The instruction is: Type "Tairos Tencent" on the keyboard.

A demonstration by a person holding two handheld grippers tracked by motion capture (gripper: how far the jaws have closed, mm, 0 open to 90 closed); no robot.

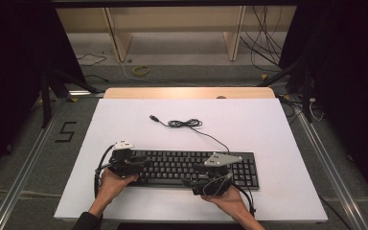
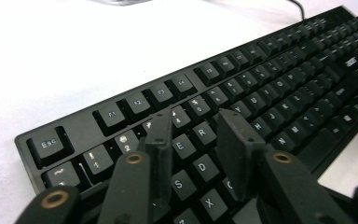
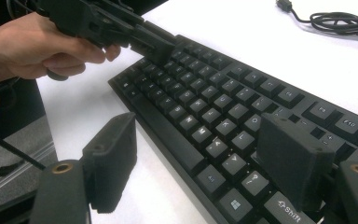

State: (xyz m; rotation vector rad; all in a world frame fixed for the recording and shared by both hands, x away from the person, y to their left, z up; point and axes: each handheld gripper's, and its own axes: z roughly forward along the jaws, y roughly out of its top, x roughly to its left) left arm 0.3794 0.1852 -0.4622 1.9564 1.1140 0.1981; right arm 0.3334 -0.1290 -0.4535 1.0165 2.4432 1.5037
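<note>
A black keyboard [image 1: 242, 171] lies across the near half of the white table top [image 1: 249, 124]. Its cable [image 1: 191, 123] coils behind it and ends in a loose USB plug [image 1: 153, 117]. My left gripper [image 1: 145, 164] hovers low over the keyboard's left end. In the left gripper view this gripper [image 2: 198, 135] has its jaws partly apart above the E, R and D keys [image 2: 201, 132], gripping nothing. My right gripper [image 1: 191, 175] is over the keyboard's front middle. In the right gripper view it [image 3: 203, 161] stands wide open, one jaw off the front edge, one above the keys [image 3: 235, 140].
The white top ends at a wooden strip [image 1: 187, 92] at the far side. Bare white surface lies behind and on both sides of the keyboard. In the right gripper view a hand [image 3: 32, 46] holds the left gripper [image 3: 151, 42] at the keyboard's far corner.
</note>
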